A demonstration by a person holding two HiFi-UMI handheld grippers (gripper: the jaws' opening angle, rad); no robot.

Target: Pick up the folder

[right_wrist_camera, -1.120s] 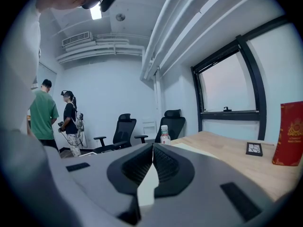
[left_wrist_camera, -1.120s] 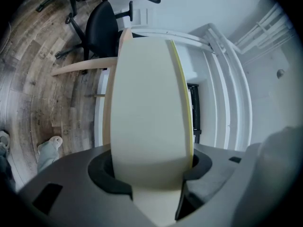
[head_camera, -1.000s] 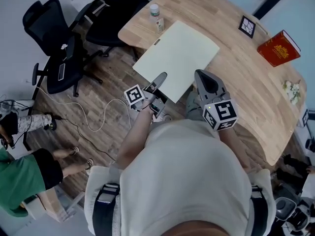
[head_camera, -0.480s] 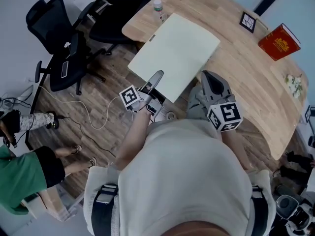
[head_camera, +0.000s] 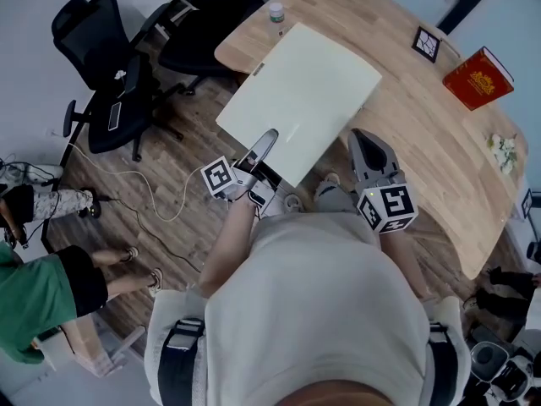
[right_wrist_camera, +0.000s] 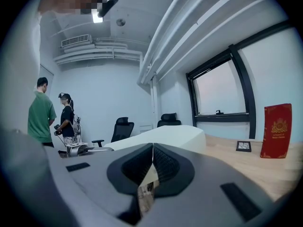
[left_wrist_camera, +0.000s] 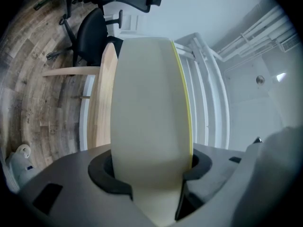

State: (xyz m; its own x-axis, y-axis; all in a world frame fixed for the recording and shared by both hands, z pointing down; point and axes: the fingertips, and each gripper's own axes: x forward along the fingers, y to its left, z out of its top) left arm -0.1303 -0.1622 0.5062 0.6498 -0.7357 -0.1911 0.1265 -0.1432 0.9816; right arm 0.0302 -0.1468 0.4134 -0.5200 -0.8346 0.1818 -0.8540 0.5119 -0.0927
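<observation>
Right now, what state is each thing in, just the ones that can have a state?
left gripper: shut on the folder
folder: closed, near edge clamped between the jaws
right gripper: shut, nothing between its jaws
bottle: upright, cap on
red book: closed, standing upright on the table

Folder (head_camera: 304,100): large, flat, rectangular, pale cream cover, closed. Thin yellow strip along one long edge, seen in left gripper view. Small dark tab at far-left edge. Pose: set diagonally over rounded end of wooden table (head_camera: 423,142), near corner overhanging table edge above floor. Near corner clamped between jaws of left gripper (head_camera: 266,138). Contact of far edge with tabletop: cannot tell.
</observation>
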